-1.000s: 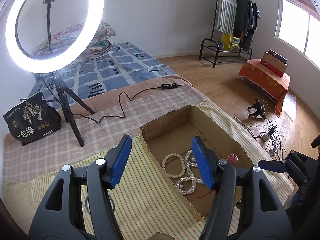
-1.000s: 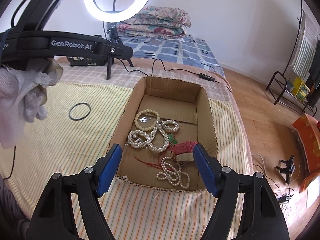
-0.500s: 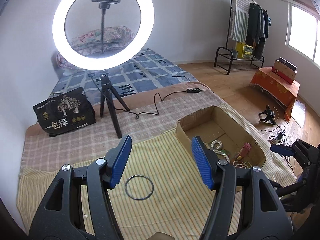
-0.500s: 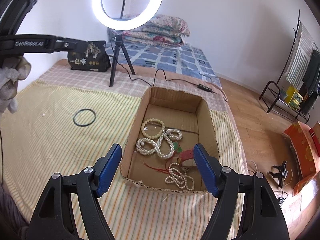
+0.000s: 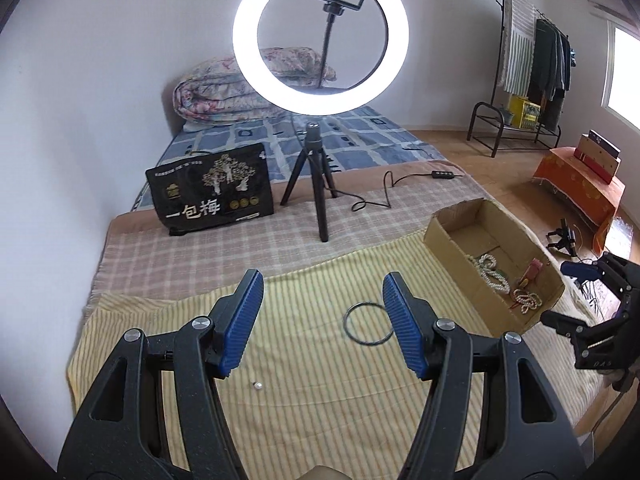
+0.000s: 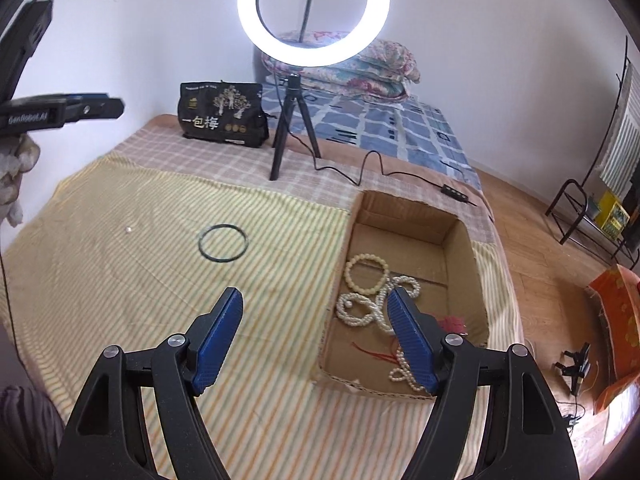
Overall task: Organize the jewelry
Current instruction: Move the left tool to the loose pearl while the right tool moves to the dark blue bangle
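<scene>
A thin black bangle [image 5: 368, 325] lies flat on the striped yellow cloth; it also shows in the right wrist view [image 6: 223, 242]. A tiny white bead [image 5: 257, 385] lies loose on the cloth, also seen in the right wrist view [image 6: 128, 230]. An open cardboard box [image 6: 466, 264] holds pearl necklaces [image 6: 362, 308], a cream bead bracelet [image 6: 366, 272] and a red piece [image 6: 452, 325]. My left gripper [image 5: 323, 320] is open and empty, above the cloth near the bangle. My right gripper [image 6: 316, 334] is open and empty, over the box's left wall.
A lit ring light on a black tripod [image 5: 316, 184] stands behind the cloth, its cable [image 6: 360, 172] trailing toward the box. A black printed bag [image 5: 212, 188] stands at the back left. The bed edge drops to a wooden floor [image 6: 552, 264] on the right.
My left gripper has swung left, away from the box, and now faces the bangle and the bead. My right gripper has drifted left and back, so the box sits further right in its view.
</scene>
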Action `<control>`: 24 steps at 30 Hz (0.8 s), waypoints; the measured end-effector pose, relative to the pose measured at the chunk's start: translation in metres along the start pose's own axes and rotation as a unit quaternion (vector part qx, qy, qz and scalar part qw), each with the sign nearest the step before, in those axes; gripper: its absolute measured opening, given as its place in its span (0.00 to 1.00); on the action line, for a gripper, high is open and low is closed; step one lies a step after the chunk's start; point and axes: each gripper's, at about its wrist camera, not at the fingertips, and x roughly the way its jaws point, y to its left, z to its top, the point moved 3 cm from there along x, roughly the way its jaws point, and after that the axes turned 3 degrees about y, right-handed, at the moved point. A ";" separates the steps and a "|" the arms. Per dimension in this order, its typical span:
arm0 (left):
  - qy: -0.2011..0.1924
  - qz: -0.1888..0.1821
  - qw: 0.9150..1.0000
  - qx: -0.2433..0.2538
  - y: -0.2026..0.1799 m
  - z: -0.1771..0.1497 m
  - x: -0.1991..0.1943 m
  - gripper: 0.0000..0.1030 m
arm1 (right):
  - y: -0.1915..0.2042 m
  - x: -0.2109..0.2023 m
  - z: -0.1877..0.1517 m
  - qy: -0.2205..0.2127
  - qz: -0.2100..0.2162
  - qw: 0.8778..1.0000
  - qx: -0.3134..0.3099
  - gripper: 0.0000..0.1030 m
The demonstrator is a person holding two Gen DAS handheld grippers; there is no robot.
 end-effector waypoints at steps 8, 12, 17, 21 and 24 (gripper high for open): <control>0.037 0.021 0.999 -0.022 0.049 -0.043 0.006 0.62 | 0.022 0.019 0.019 0.014 0.034 0.999 0.005 0.78; 0.061 0.017 0.997 -0.043 0.066 -0.065 0.016 0.51 | 0.027 0.037 0.026 0.037 0.058 0.997 0.026 0.78; 0.080 0.005 0.995 -0.065 0.076 -0.089 0.029 0.46 | 0.034 0.058 0.033 0.057 0.079 0.994 0.044 0.77; 0.096 -0.011 0.991 -0.087 0.078 -0.106 0.042 0.39 | 0.040 0.077 0.040 0.073 0.085 0.993 0.047 0.68; 0.108 -0.019 0.990 -0.093 0.076 -0.116 0.055 0.39 | 0.044 0.094 0.041 0.087 0.094 0.990 0.054 0.58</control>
